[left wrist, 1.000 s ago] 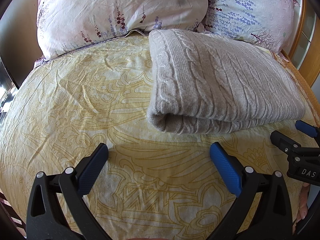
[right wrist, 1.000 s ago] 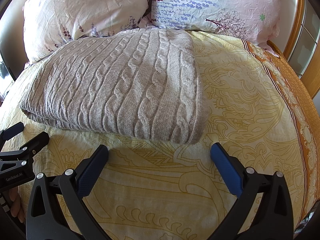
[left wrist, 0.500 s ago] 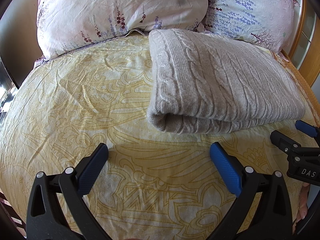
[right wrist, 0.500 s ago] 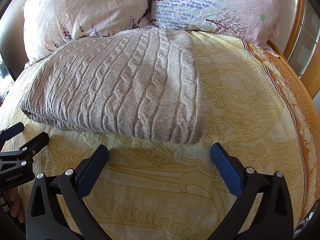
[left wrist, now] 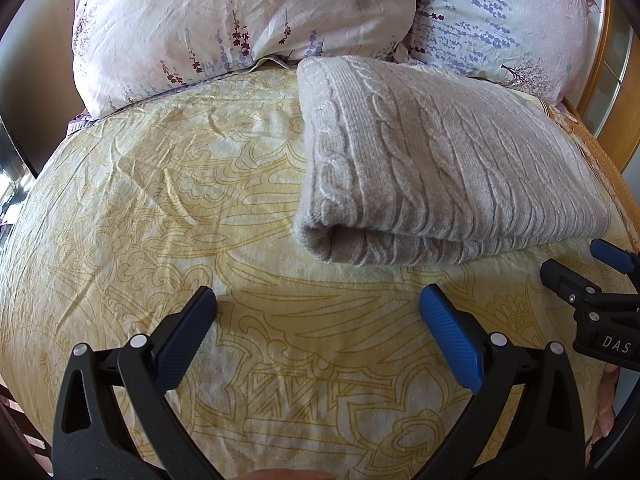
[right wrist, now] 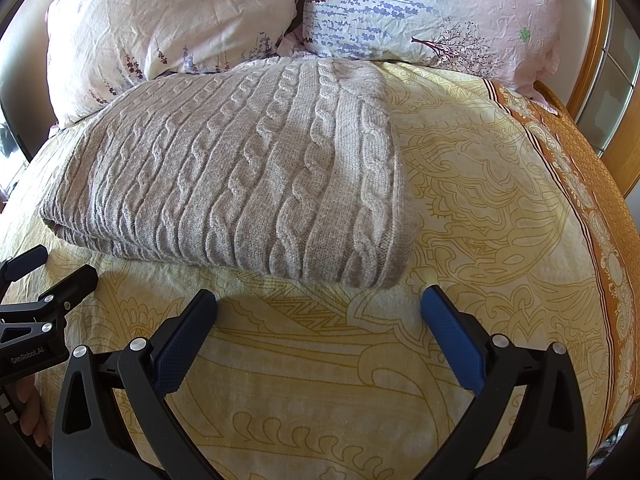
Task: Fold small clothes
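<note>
A beige cable-knit sweater (left wrist: pixel 432 168) lies folded into a flat rectangle on the yellow patterned bed sheet (left wrist: pixel 160 208); it also shows in the right wrist view (right wrist: pixel 248 176). My left gripper (left wrist: pixel 318 320) is open and empty, just short of the sweater's near left corner. My right gripper (right wrist: pixel 319 320) is open and empty, just short of its near right corner. Each gripper shows at the edge of the other's view: the right one (left wrist: pixel 592 280) and the left one (right wrist: pixel 44 280).
Two floral pillows (left wrist: pixel 240 20) (right wrist: pixel 420 12) lie against the head of the bed behind the sweater. A wooden bed frame (right wrist: pixel 600 60) runs along the right side. An orange border strip (right wrist: pixel 580 184) edges the sheet on the right.
</note>
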